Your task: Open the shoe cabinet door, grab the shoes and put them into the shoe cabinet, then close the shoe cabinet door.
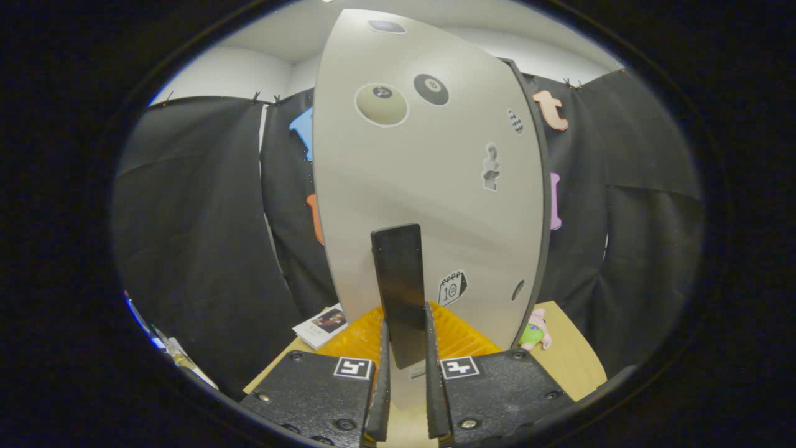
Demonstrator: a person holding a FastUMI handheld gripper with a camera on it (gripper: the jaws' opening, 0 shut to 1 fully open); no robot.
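Observation:
The shoe cabinet's grey door [429, 186] rises straight ahead of me, dotted with stickers. A dark upright handle [400, 286] sticks out of its lower middle. My gripper [407, 339] is shut on this handle, one finger pressing each side of its lower end. A yellow ribbed surface [357, 339] shows behind the fingers at the door's foot. No shoes can be seen.
A wooden table top [569, 361] lies beneath the cabinet. A small pink and green plush toy [535, 333] lies to the right of the door's foot. A booklet [320, 325] lies to its left. Black cloth walls close in behind.

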